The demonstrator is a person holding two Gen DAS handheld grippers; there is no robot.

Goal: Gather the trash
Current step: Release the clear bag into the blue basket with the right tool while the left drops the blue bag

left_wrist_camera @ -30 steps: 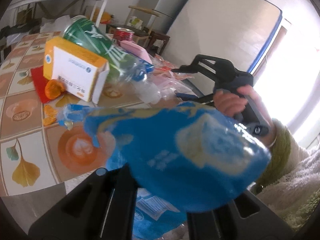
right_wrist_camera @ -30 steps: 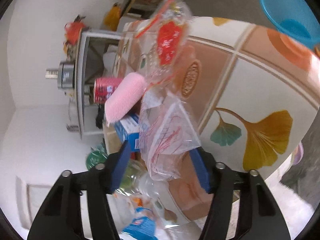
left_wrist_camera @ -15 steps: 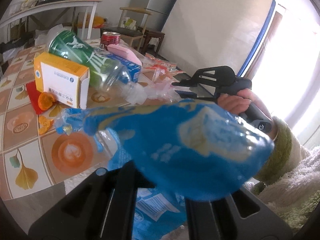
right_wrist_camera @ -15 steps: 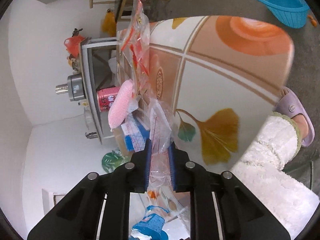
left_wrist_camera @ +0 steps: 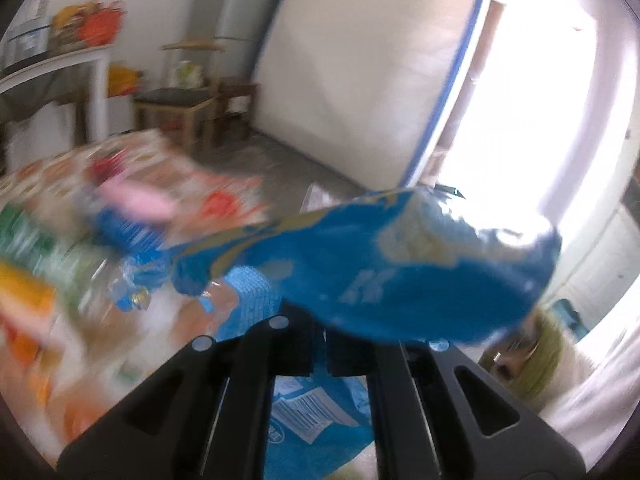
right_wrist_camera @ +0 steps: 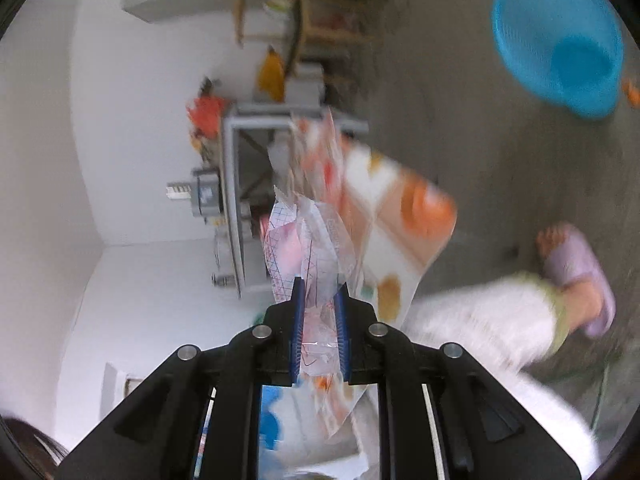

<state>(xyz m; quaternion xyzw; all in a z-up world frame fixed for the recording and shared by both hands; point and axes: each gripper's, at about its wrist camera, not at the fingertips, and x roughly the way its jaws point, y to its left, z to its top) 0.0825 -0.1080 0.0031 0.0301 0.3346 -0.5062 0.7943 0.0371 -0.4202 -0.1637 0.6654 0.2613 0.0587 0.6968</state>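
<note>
My left gripper [left_wrist_camera: 318, 354] is shut on a crumpled blue snack bag [left_wrist_camera: 384, 264], held up in front of the camera above the table edge. My right gripper [right_wrist_camera: 319, 308] is shut on a clear plastic wrapper with red print [right_wrist_camera: 312, 248], lifted off the patterned table [right_wrist_camera: 400, 208]. A blue basket [right_wrist_camera: 560, 40] sits on the grey floor at the upper right of the right wrist view. Blurred trash lies on the table in the left wrist view: a pink pack [left_wrist_camera: 136, 200], a green bottle [left_wrist_camera: 24, 232] and a blue box [left_wrist_camera: 120, 232].
A white mattress [left_wrist_camera: 360, 72] leans on the far wall. Small wooden tables [left_wrist_camera: 176, 112] stand behind the table. The person's leg and purple slipper [right_wrist_camera: 576, 276] are on the floor near the table corner. A grey shelf unit [right_wrist_camera: 240, 160] stands behind the table.
Both grippers have swung away from the table with their trash. The right gripper closed on the clear wrapper and lifted it. The views are now motion-blurred.
</note>
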